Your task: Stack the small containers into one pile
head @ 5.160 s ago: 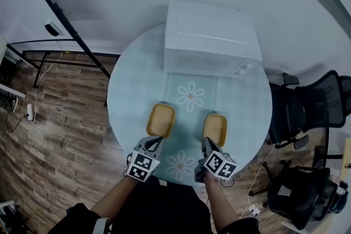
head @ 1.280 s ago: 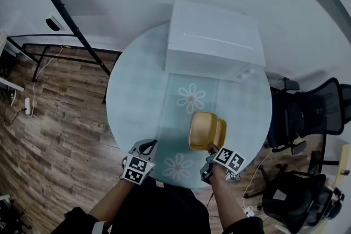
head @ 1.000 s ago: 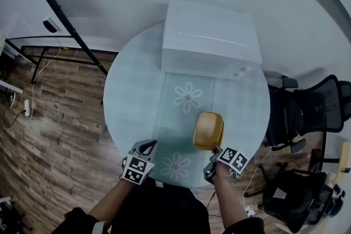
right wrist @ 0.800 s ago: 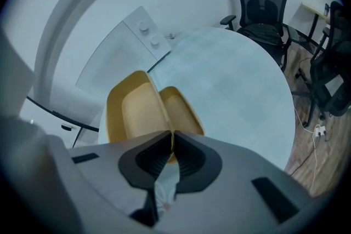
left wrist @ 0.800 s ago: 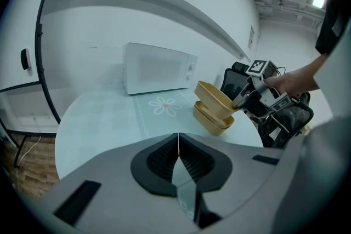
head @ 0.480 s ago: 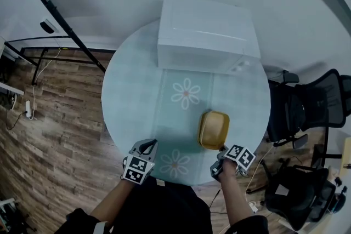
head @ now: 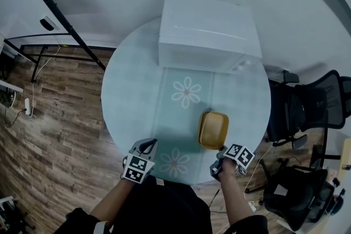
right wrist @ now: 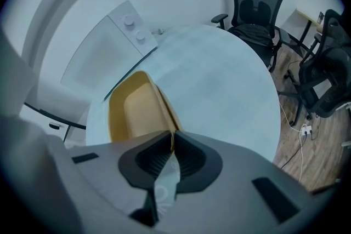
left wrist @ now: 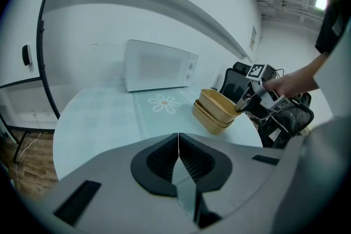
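Observation:
Small yellow containers sit nested in one pile on the right part of the round table. In the left gripper view the pile shows at least two stacked, the top one slightly tilted. My right gripper is shut on the near rim of the top container, and its jaws pinch the thin yellow edge. My left gripper hangs over the table's near edge, shut with nothing in it, well to the left of the pile.
A white microwave stands at the back of the table. Black office chairs stand to the right on the wooden floor. A black slanted pole rises at the left. The tablecloth has a daisy print.
The two containers that lay apart are now nested. Over the last second my right gripper slid the pile a little right and nearer. The left gripper stayed at the table's near edge.

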The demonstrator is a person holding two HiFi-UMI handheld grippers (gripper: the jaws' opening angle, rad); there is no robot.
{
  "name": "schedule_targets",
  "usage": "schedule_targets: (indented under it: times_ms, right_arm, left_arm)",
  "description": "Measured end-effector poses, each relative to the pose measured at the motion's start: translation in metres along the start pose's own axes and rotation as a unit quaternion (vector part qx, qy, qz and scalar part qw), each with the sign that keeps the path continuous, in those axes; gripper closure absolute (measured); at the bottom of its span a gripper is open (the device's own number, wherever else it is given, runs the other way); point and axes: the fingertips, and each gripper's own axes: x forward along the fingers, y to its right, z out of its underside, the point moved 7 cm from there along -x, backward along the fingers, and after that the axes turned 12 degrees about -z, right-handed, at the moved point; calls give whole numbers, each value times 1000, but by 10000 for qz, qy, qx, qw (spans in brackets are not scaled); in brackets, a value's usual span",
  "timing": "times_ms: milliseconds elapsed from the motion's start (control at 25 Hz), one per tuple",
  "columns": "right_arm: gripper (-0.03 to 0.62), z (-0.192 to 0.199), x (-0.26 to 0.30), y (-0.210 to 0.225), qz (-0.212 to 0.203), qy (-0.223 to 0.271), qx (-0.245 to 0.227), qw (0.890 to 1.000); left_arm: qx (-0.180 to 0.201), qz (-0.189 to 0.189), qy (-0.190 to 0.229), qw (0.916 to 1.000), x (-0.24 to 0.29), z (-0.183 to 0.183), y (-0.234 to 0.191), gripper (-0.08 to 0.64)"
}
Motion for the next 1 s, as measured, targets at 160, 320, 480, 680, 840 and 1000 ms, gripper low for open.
schedule_targets:
  times_ms: [160,320,480,680,840,1000]
  right_arm:
    - [555,0,3,-1,-26,-15,-14,10000]
    - [555,1,7,-1,-142,-35,86,9999]
    - [554,4,11,1,-166,-71,96,9998]
    - [554,7,14,4,-132,-58,154,9998]
    - [554,8,16,8,-155,-50,205,9997]
    - [554,9,14,8,-230,57,192,9995]
  left_arm:
    - [-22,-15,-22,10000,1,3,-2,545]
    - [-23,-36,-56,10000,0,5,-4,545]
    - [-23,-23,-93,10000,2,6,-4,546]
    - [39,-6,-125,9999,2,5,-5,545]
    - [94,17,-134,9999,4,3,-2,545]
    - [150,53,-100,9998,5,-3,2,546]
